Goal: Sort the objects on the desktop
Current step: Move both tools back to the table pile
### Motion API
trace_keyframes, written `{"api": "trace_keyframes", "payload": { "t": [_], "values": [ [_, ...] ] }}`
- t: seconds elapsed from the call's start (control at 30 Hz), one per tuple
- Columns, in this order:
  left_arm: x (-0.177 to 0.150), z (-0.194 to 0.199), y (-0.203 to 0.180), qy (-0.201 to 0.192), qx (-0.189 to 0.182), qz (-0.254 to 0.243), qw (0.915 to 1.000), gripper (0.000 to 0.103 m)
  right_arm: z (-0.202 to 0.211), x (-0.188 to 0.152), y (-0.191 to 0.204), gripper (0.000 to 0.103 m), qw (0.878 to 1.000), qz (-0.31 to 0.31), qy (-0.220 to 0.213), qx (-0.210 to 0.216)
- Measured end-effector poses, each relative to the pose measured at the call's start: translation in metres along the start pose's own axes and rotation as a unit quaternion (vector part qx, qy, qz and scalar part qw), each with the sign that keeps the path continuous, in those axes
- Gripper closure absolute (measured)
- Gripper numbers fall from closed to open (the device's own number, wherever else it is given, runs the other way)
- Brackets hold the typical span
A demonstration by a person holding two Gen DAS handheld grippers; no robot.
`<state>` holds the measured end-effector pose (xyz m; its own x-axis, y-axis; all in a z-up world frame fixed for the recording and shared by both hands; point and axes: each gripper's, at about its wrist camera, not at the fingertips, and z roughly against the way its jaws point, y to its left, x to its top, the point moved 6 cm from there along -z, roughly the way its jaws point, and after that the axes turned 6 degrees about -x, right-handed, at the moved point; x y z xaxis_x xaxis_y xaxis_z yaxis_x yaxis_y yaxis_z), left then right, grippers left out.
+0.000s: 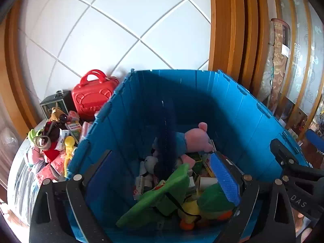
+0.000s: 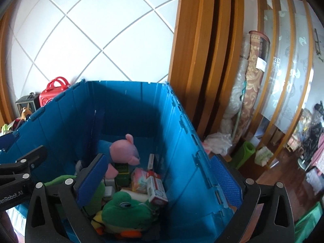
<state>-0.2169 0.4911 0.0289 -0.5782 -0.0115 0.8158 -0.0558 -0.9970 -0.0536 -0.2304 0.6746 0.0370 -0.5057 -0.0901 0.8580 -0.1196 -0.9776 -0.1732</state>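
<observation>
A tall blue plastic crate fills both views, also. Inside lie a pink pig plush, a green frog plush, a green flat toy and several small boxes. My left gripper is open and empty above the crate's left part. My right gripper is open and empty, straddling the crate's right wall. A pile of toys and packets lies left of the crate.
A red toy suitcase and a dark lantern box stand behind the pile by the white tiled wall. Wooden door frames, rolled rugs and bags stand right of the crate.
</observation>
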Motion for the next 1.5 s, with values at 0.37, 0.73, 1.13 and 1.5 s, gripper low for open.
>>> {"api": "trace_keyframes", "payload": {
  "t": [0.37,0.73,1.13,1.5],
  "values": [
    [-0.007,0.058,0.03,-0.074,0.054,0.008,0.9958,0.001,0.028,0.001,0.019,0.0,0.997,-0.014,-0.057,0.044],
    [-0.02,0.111,0.107,-0.111,0.11,0.043,0.9867,0.001,0.073,0.016,0.105,0.0,0.985,0.013,-0.102,0.138],
    [-0.059,0.149,0.255,-0.121,0.153,0.117,0.9737,0.001,0.122,0.012,0.247,0.0,0.973,0.06,-0.109,0.194],
    [-0.098,0.168,0.409,-0.091,0.172,0.128,0.9726,0.001,0.157,-0.02,0.406,0.0,0.969,0.087,-0.058,0.223]
  ]
}}
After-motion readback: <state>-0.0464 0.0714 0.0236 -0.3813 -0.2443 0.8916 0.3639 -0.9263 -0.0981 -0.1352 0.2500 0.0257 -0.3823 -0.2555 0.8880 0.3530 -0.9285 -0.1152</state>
